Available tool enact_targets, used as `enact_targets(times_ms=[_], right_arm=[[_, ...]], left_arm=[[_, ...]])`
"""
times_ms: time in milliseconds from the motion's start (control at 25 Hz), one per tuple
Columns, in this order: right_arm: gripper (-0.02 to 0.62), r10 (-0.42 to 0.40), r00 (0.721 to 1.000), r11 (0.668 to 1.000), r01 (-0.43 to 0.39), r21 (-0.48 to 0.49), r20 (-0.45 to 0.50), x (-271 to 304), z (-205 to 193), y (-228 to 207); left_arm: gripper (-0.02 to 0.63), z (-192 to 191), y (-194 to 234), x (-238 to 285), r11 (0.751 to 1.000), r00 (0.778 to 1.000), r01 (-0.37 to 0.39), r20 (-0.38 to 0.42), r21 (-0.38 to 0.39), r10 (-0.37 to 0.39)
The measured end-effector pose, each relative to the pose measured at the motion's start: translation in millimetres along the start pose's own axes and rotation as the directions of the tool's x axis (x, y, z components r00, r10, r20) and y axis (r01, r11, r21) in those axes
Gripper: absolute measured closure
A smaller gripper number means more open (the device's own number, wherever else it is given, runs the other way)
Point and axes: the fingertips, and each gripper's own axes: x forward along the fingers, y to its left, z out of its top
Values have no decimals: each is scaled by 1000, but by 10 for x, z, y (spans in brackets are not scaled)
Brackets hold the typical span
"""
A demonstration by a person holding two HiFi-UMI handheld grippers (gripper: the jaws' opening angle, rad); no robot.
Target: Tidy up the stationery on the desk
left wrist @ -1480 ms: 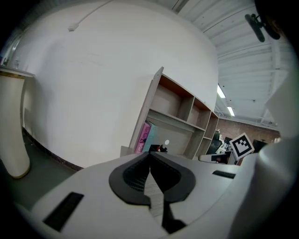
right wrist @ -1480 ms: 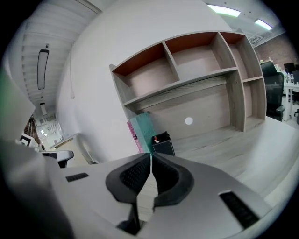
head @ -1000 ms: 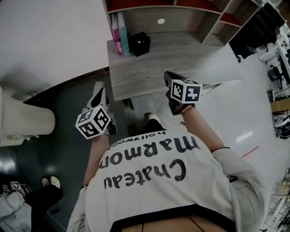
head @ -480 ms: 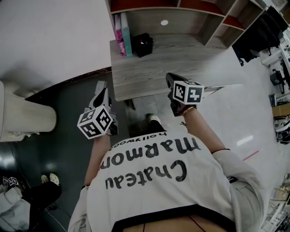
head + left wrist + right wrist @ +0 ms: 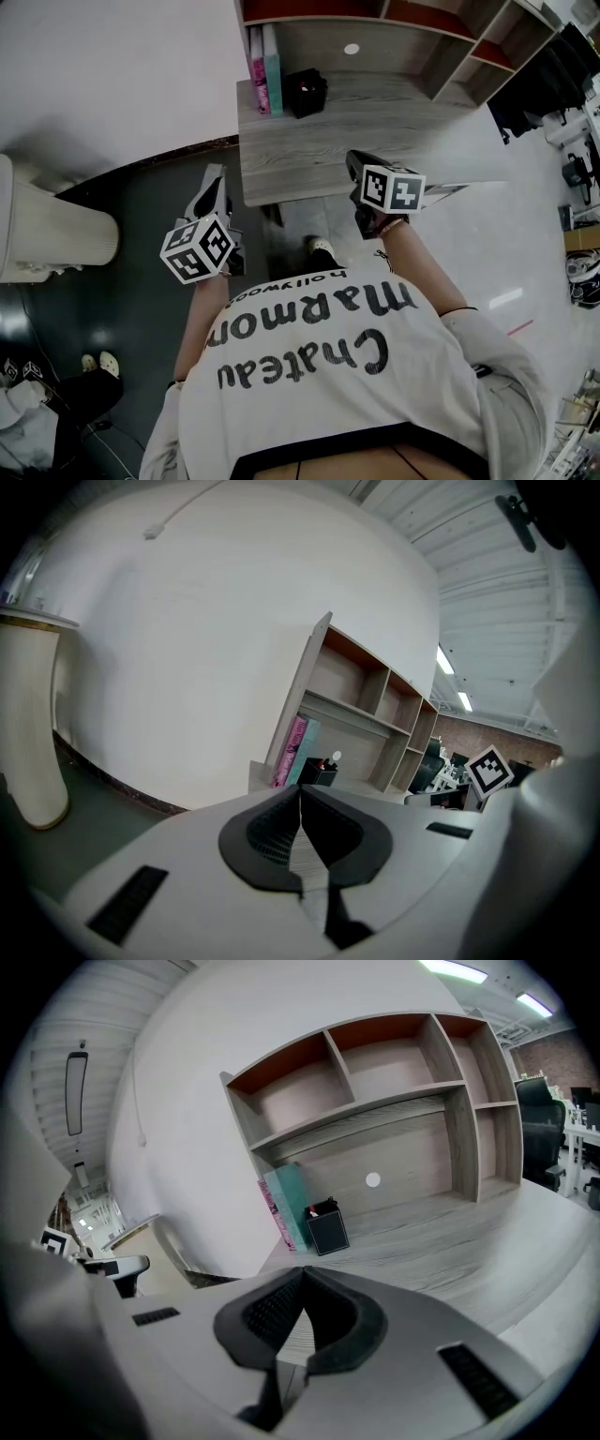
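A grey wooden desk (image 5: 375,131) with shelves above it stands ahead of me. At its back left a pink and a teal book (image 5: 265,70) stand upright, with a black pen holder (image 5: 305,92) beside them. My left gripper (image 5: 212,180) hangs off the desk's left front corner, over dark floor, shut and empty. My right gripper (image 5: 354,159) hovers over the desk's front edge, also shut on nothing. In the left gripper view the jaws (image 5: 300,789) meet below the books (image 5: 293,752). In the right gripper view the jaws (image 5: 303,1271) point toward the pen holder (image 5: 327,1227).
A cream cylinder (image 5: 47,244) stands on the dark floor to the left. White wall runs behind the desk. Office chairs and equipment (image 5: 572,122) crowd the far right. A person's feet (image 5: 98,361) show at lower left. The shelf compartments (image 5: 375,1072) hold nothing I can see.
The head view has drifted a little, so the desk sits further right in the picture. Both grippers stay shut in nearly the same places.
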Motion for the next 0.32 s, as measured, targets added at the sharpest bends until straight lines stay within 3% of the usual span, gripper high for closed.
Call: enact_targets(times_ms=[320], right_arm=[[584,-2,1000,1000,2,0,-6,39,8,10]], left_arm=[[589,25,38,35,1000,1000,4,4,-4,-4]])
